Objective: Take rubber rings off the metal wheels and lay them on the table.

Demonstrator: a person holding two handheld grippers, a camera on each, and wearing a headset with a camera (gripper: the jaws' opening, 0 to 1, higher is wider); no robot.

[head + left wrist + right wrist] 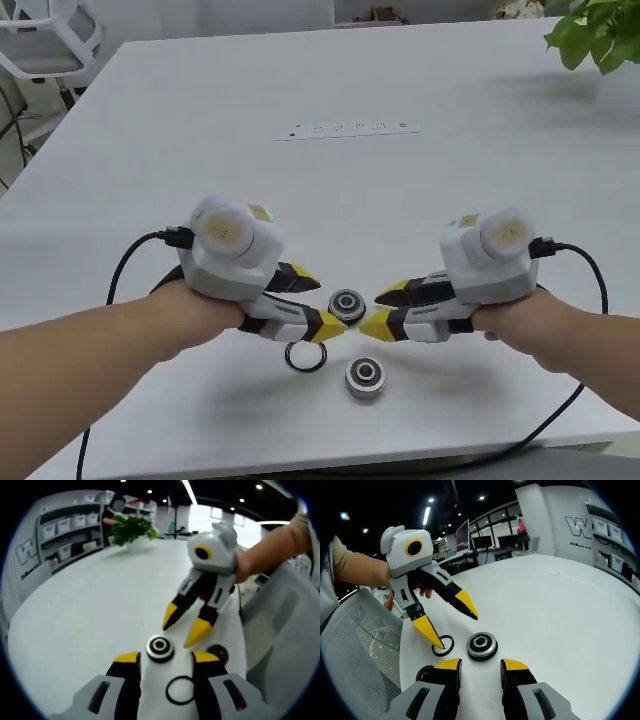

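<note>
A small metal wheel (347, 304) with a dark rubber rim lies on the white table (400, 180), between both sets of fingertips. My left gripper (322, 305) is open just left of it. My right gripper (371, 310) is open just right of it. In the left gripper view the wheel (160, 648) sits at the tips of my open left gripper (166, 656), with the right gripper (182, 630) facing it. In the right gripper view the wheel (481, 646) lies just ahead of my right gripper (481, 664). One loose black ring (305, 356) lies flat nearby. A second wheel (365, 377) rests closer to me.
The table's front edge runs close below the second wheel. A flat strip with small marks (345, 129) lies mid-table. A green plant (595, 35) stands at the far right corner and a white chair (50, 40) at the far left. Black cables (125, 270) trail from both grippers.
</note>
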